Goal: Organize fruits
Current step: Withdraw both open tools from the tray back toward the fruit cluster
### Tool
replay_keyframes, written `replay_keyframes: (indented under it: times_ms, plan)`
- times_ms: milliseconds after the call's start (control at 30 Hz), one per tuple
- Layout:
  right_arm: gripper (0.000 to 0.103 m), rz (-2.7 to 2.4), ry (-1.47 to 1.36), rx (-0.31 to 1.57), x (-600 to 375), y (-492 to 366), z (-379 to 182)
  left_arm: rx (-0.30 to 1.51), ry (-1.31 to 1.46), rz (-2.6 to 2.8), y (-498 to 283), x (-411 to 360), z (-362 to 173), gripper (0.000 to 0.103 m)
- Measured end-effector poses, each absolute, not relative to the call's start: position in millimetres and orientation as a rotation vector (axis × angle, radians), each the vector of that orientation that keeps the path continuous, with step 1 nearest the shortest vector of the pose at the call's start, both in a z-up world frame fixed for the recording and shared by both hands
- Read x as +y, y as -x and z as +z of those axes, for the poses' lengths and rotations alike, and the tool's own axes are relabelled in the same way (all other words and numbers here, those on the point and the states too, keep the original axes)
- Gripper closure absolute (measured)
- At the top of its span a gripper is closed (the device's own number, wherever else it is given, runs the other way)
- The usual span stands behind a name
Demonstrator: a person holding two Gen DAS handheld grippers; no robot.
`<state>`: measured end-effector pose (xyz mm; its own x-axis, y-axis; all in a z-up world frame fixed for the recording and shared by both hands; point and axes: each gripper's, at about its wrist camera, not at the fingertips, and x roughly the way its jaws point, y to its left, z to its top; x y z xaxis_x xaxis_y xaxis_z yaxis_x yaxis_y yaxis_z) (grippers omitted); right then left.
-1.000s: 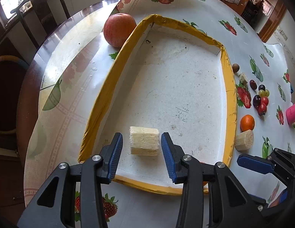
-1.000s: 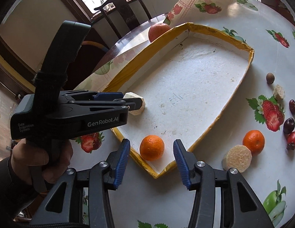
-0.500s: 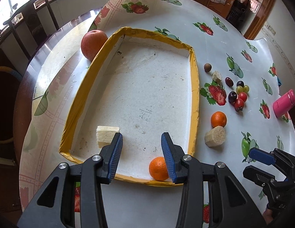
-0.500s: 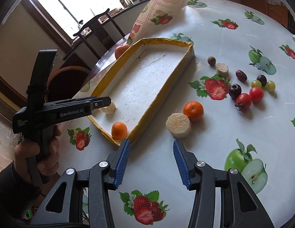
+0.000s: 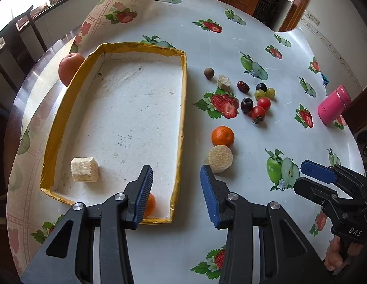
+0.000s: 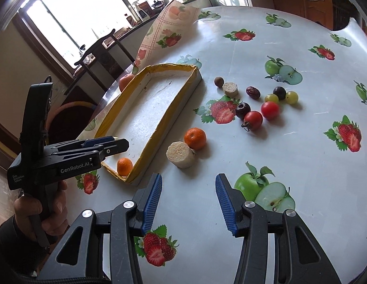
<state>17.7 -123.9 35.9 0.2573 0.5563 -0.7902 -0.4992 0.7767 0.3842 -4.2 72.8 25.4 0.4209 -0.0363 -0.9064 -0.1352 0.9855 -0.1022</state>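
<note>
The left gripper (image 5: pixel 175 190) hangs with jaws spread and empty above the near right corner of the yellow-rimmed tray (image 5: pixel 183 108). The right gripper (image 6: pixel 188 202) is likewise agape, holding nothing, over the tablecloth (image 6: pixel 289 156). Inside the tray lie a small orange (image 6: pixel 124 166) and a pale cut block (image 5: pixel 85 172). A second orange (image 5: pixel 222 136) touches a cut cylinder (image 5: pixel 219 158) just right of the tray; tomatoes (image 5: pixel 261 108) and grapes sit farther right.

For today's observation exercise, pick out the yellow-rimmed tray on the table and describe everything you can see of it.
The tray is a shallow rectangular box with low walls whose rims are wrapped in wrinkled yellow tape; its white floor looks like scuffed, speckled foam. It lies flat on the fruit-print tablecloth. Inside, a pale ridged block sits near one near corner and a small orange in the other. A red apple rests against its far outer wall. Neither gripper touches it.
</note>
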Motion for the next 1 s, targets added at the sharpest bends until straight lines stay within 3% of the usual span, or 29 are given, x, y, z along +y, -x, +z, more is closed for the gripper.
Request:
replay_keyframes:
  times_ms: [1000]
  plan:
    - [0.053, 0.623, -0.117, 1.106, -160, -29, 21, 1.219, 0.128, -0.064, -11, 18, -1, 0.063]
